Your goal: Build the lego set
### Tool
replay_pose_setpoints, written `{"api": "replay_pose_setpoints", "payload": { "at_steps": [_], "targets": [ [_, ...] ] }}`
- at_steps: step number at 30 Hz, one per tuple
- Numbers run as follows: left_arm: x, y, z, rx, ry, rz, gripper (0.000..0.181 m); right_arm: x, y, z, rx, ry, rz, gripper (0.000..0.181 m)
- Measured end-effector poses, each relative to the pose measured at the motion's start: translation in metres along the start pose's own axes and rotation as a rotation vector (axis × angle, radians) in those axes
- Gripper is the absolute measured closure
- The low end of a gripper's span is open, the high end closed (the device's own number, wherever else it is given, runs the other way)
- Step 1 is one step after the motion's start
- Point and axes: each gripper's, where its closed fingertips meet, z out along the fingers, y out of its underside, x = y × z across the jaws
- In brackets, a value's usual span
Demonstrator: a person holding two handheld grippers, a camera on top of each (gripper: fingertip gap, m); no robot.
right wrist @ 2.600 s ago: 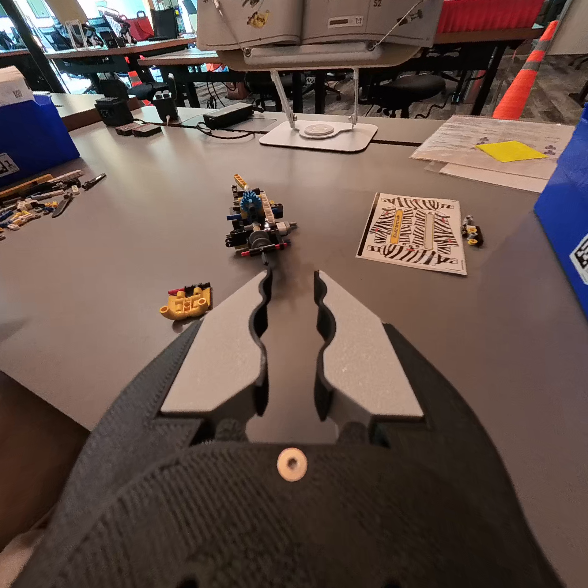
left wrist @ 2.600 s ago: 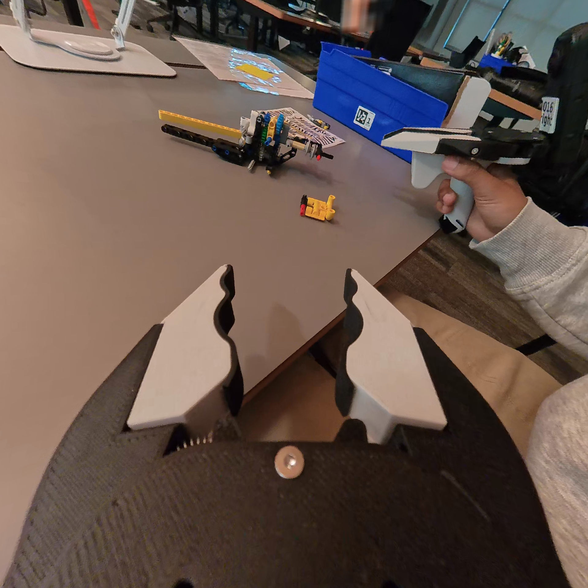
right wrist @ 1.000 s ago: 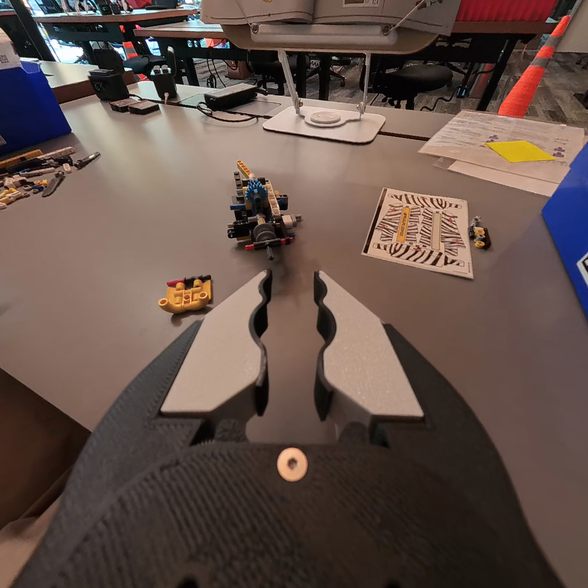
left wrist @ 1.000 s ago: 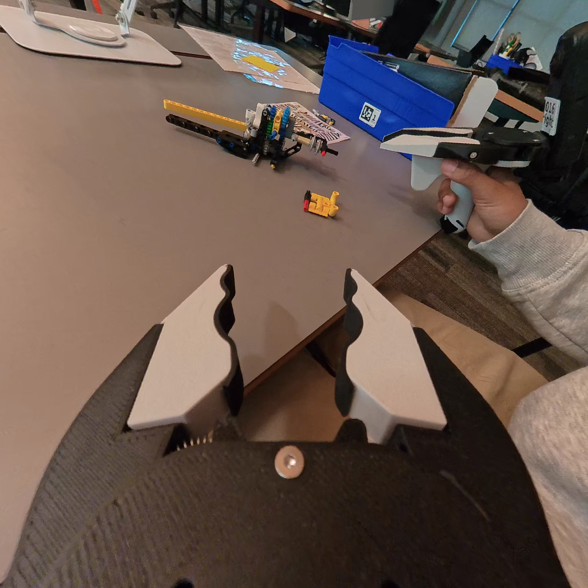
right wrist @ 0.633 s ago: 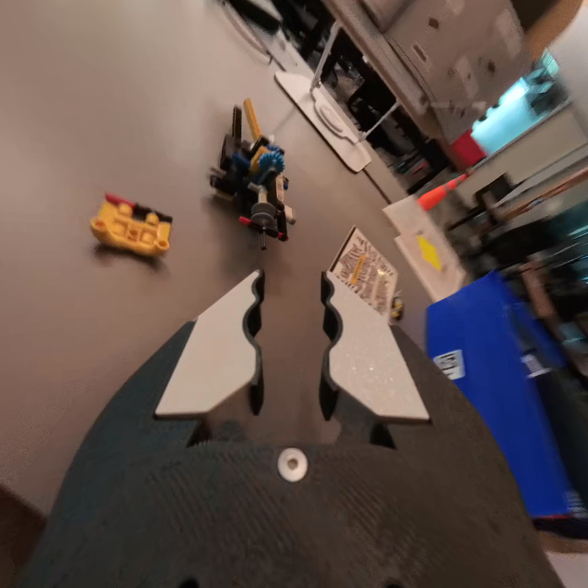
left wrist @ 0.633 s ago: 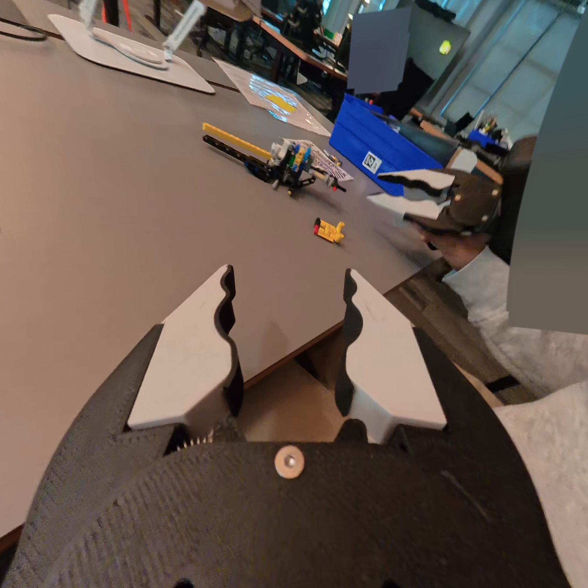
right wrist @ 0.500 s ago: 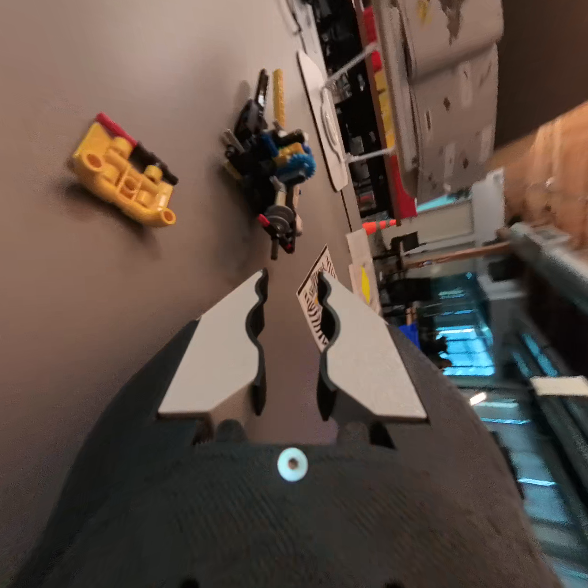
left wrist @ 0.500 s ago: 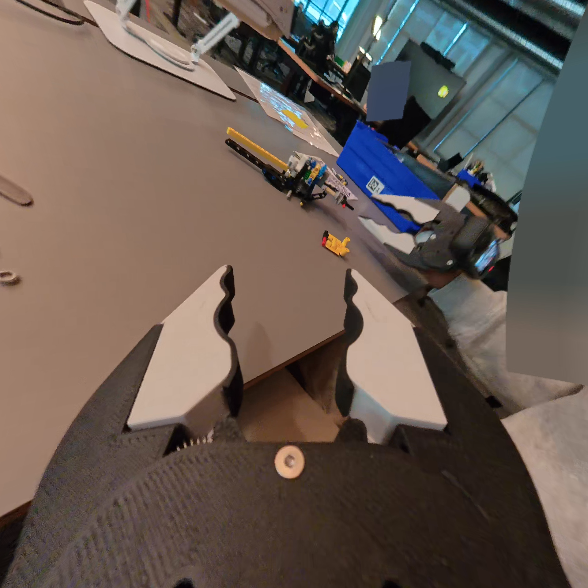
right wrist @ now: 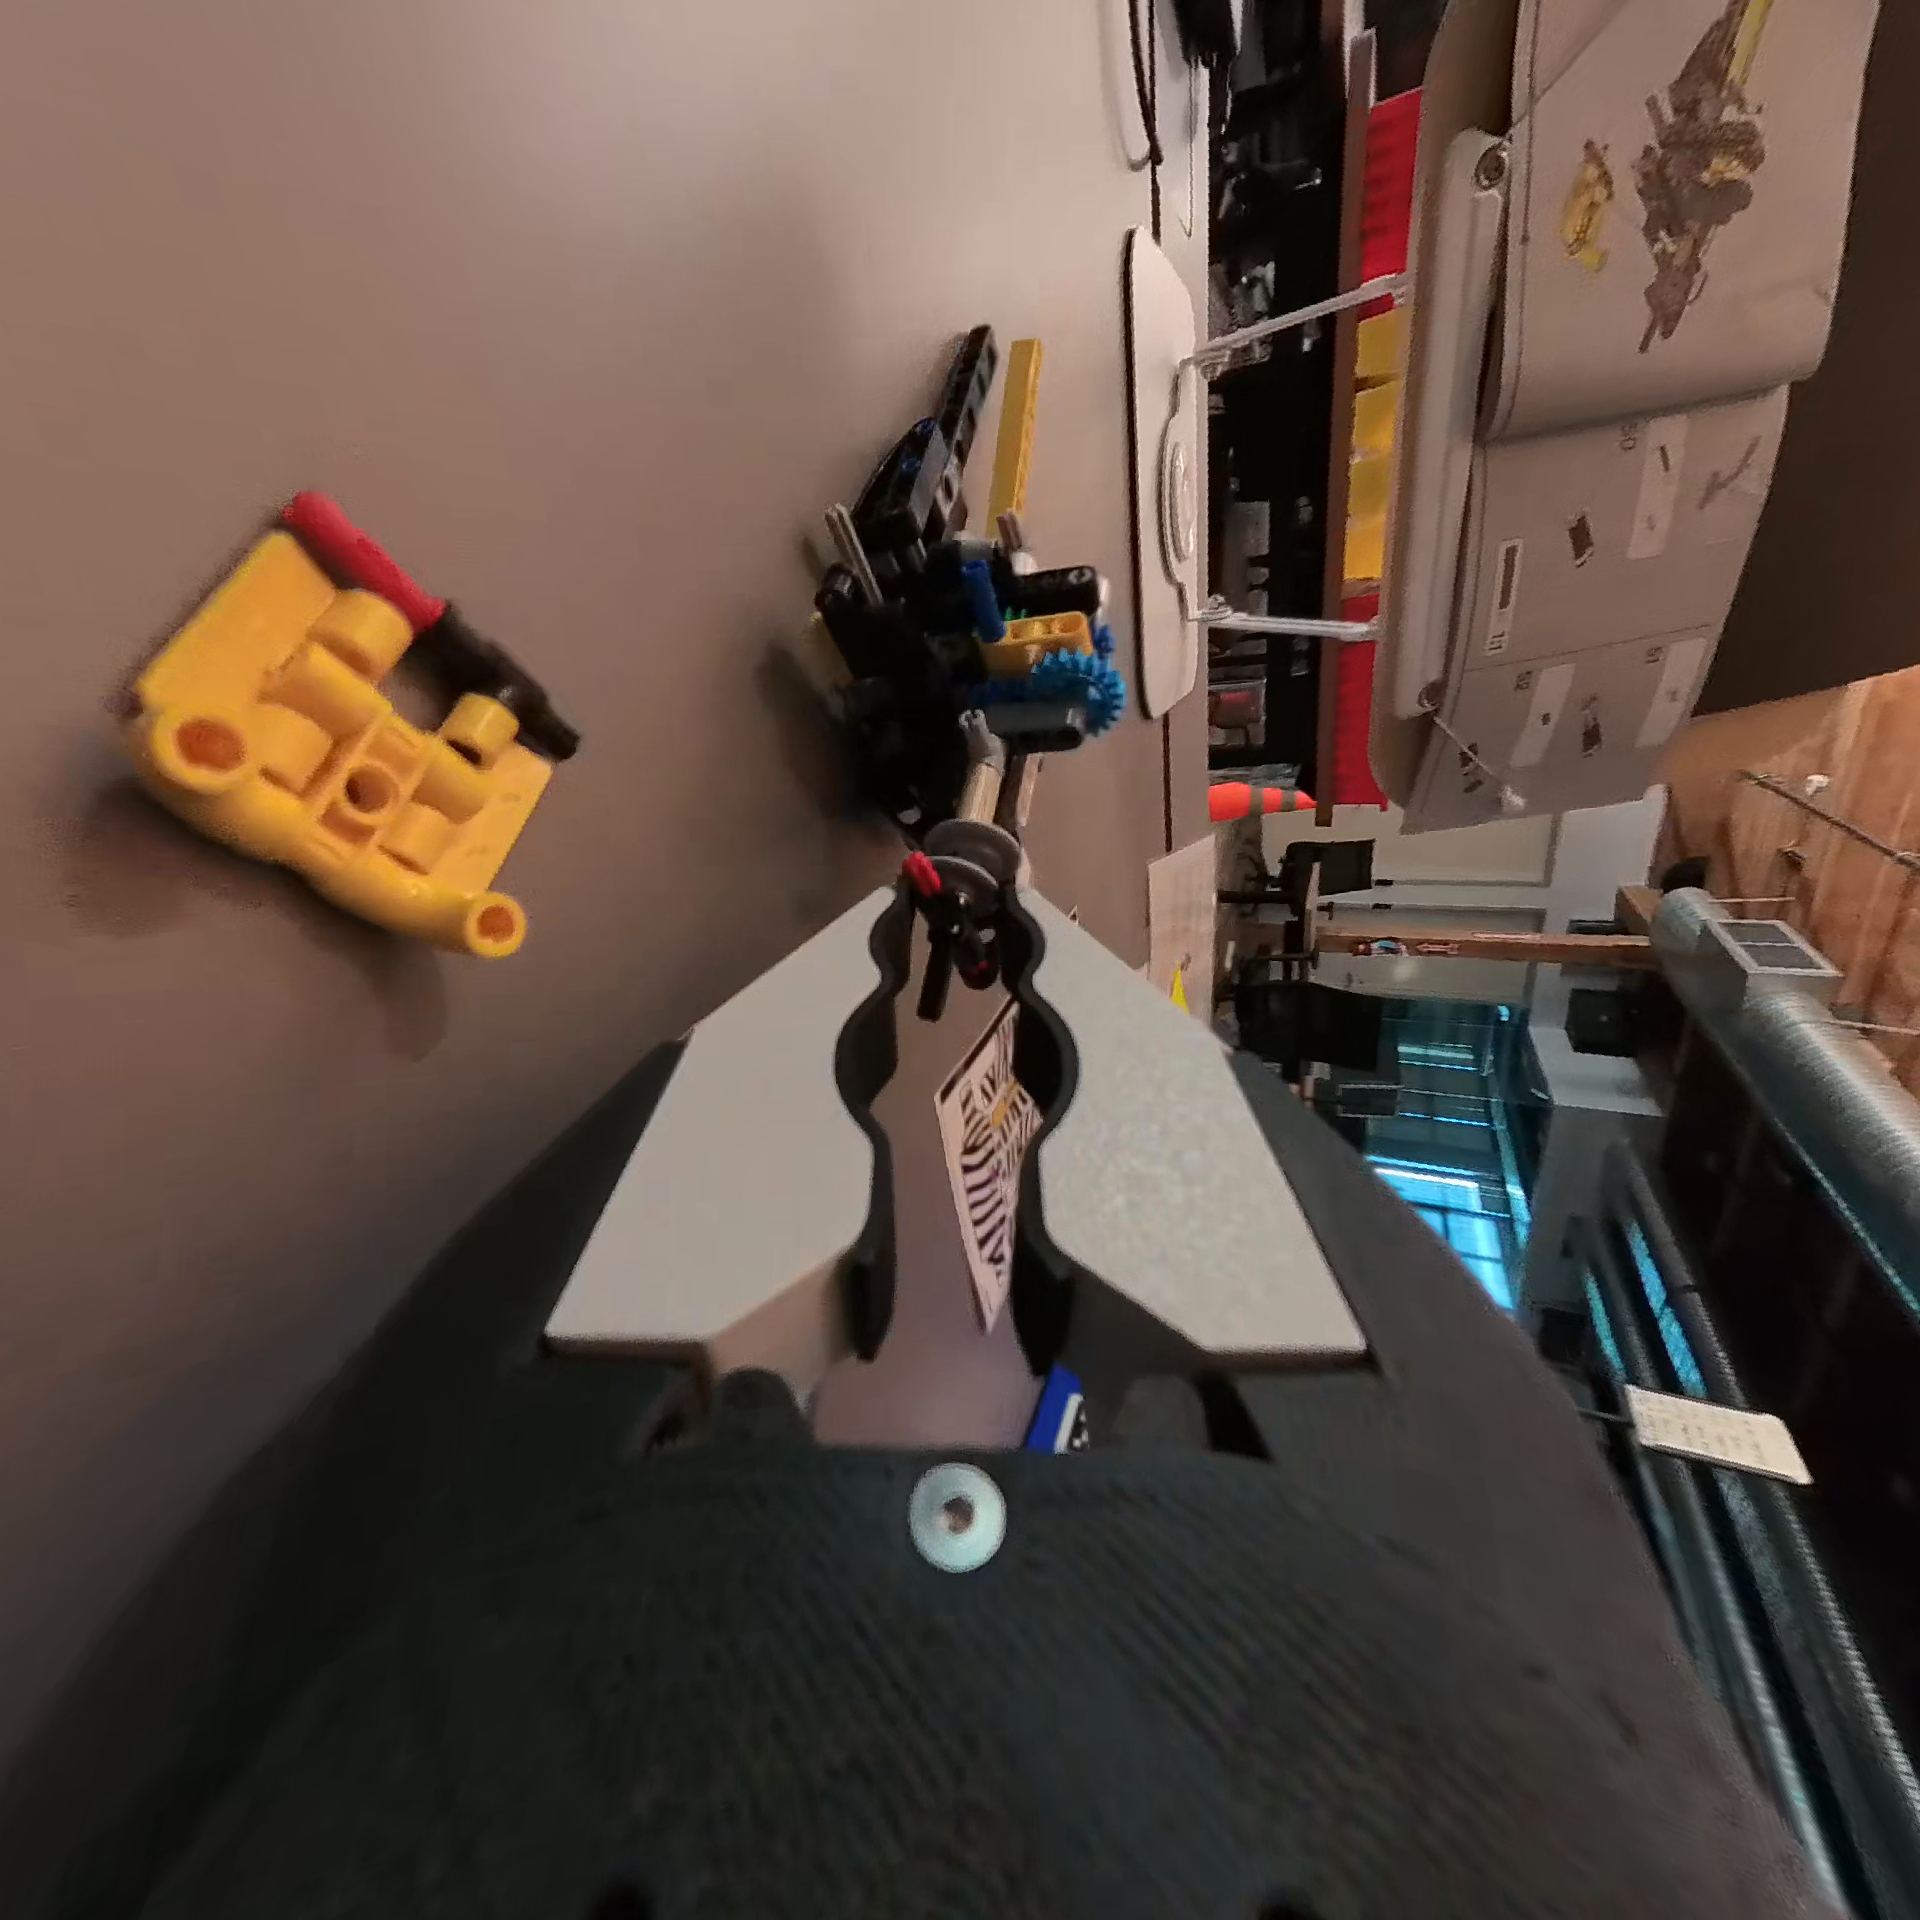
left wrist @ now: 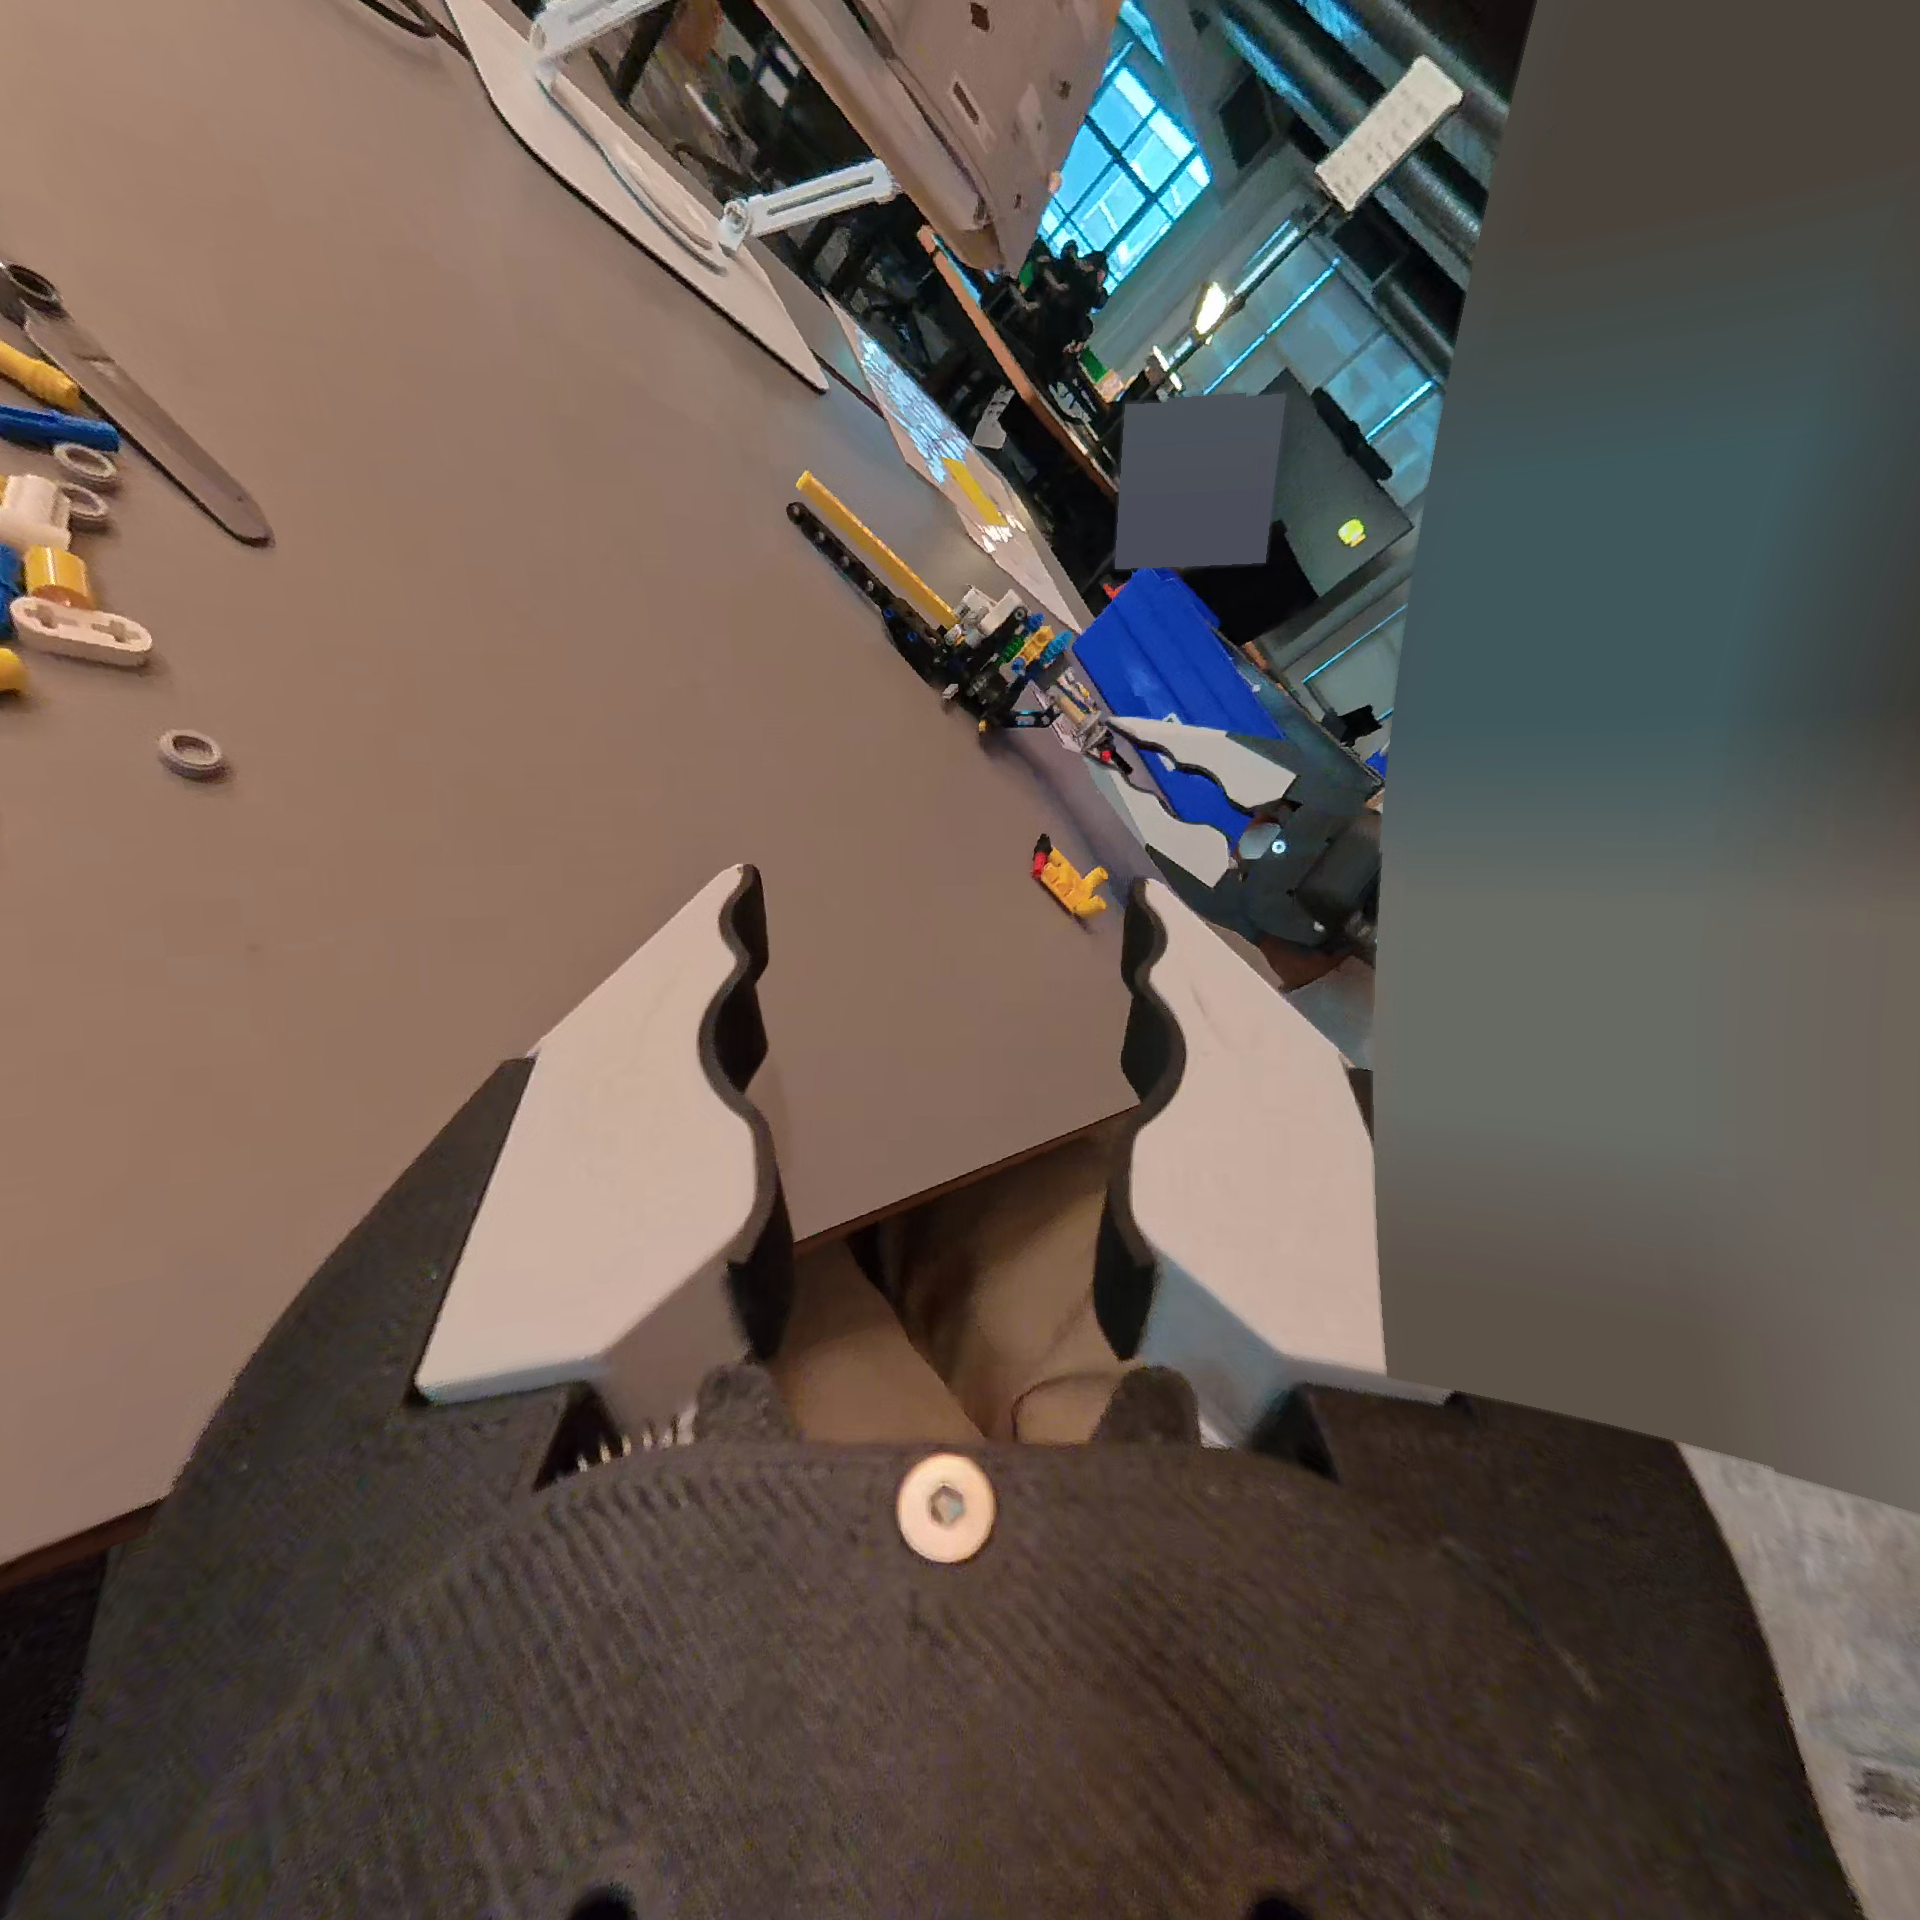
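Note:
The partly built Lego model [right wrist: 956, 634], black with a yellow beam and a blue gear, lies on the grey table [right wrist: 416, 260]. My right gripper [right wrist: 956, 920] is rolled on its side. Its jaws are narrowed, with the tips on either side of the model's near axle end with red pins [right wrist: 951, 935]. A gap still shows beside the axle. A small yellow sub-assembly [right wrist: 343, 727] with a red and black pin lies to the left, apart from the gripper. My left gripper [left wrist: 940, 894] is open and empty over the table's near edge. The model [left wrist: 977, 655], the yellow piece [left wrist: 1070, 885] and the right gripper [left wrist: 1117, 774] show beyond it.
Loose Lego parts [left wrist: 62, 582] lie at the table's left. A blue bin [left wrist: 1164, 665] stands behind the model. A striped sticker sheet [right wrist: 987, 1143] lies near my right gripper. An open instruction booklet [right wrist: 1558, 416] rests on a white stand [right wrist: 1158, 468] at the back. Tip to tip, the grippers are about 30 centimetres apart.
My right gripper has rolled onto its side and moved forward to the model's axle end, with its jaws narrowing. My left gripper has tilted and swung left, still open.

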Motion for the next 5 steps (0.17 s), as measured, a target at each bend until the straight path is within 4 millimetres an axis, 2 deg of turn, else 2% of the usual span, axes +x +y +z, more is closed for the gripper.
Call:
{"api": "replay_pose_setpoints", "payload": {
  "at_steps": [5],
  "targets": [
    [-0.0003, -0.0025, -0.0014, 0.011, 0.015, -0.026, 0.114, 0.0086, -0.0051, 0.0038, -0.009, -0.06, 0.12, 0.167]
  ]
}}
